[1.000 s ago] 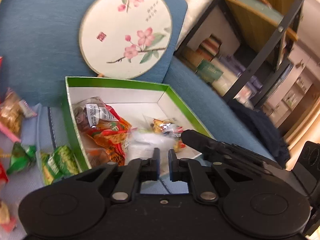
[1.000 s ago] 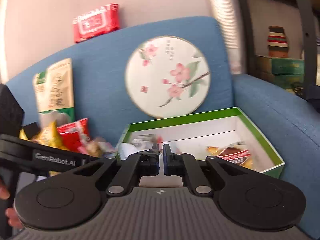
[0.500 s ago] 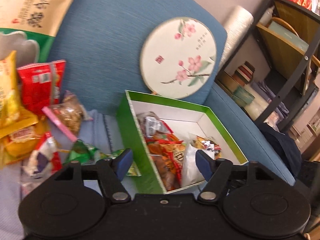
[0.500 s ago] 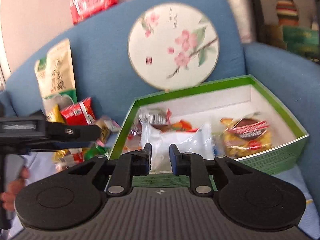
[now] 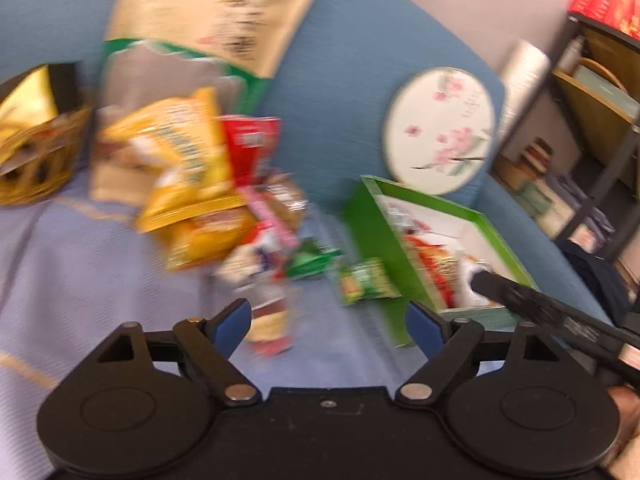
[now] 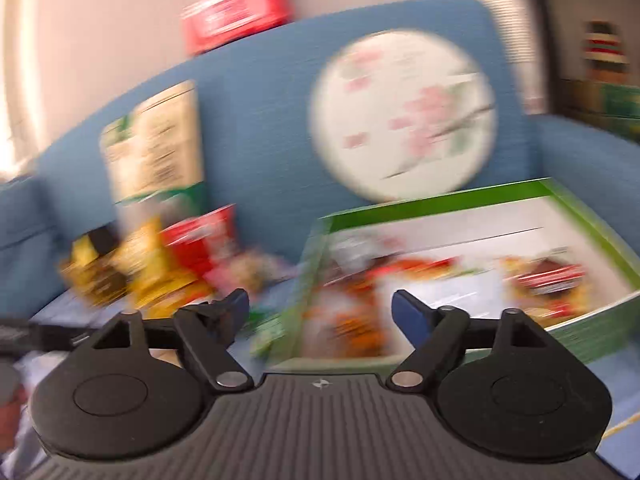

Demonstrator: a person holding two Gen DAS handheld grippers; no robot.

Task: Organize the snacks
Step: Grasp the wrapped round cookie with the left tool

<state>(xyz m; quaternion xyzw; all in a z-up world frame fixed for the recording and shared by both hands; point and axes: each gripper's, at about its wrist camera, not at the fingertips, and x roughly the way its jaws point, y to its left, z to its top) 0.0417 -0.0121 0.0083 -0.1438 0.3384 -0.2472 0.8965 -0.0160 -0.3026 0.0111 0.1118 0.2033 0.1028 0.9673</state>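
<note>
Snacks still loose on sofa seat, so sorting looks only partly done. Landmark = green box, open top, sitting on seat w/ several packets already inside. Loose pile lies left of green box: yellow bags, red pack, pink wrapper. Two small green packets sit just beside box's left wall. One small wrapped snack lies nearer the camera than the pile, left of box, just ahead of left tongs.

Left tongs: spread wide, nothing between them, no contact w/ anything. Right tongs: opening right now, nothing gripped; they hang over box's near-left corner, packets inside box visible behind them.

Both views badly motion-blurred, so exact packet edges hard to read.

Risks, as I judge them:
- left tongs closing on the small snack while moving fast → could nudge it away or pinch only wrapper edge, slips out.
- crinkly foil bags = slick, may slide from blue pads.
- pile is stacked; pulling one could tumble others off seat.
- right tongs near box wall → bumping could shift box.
</note>
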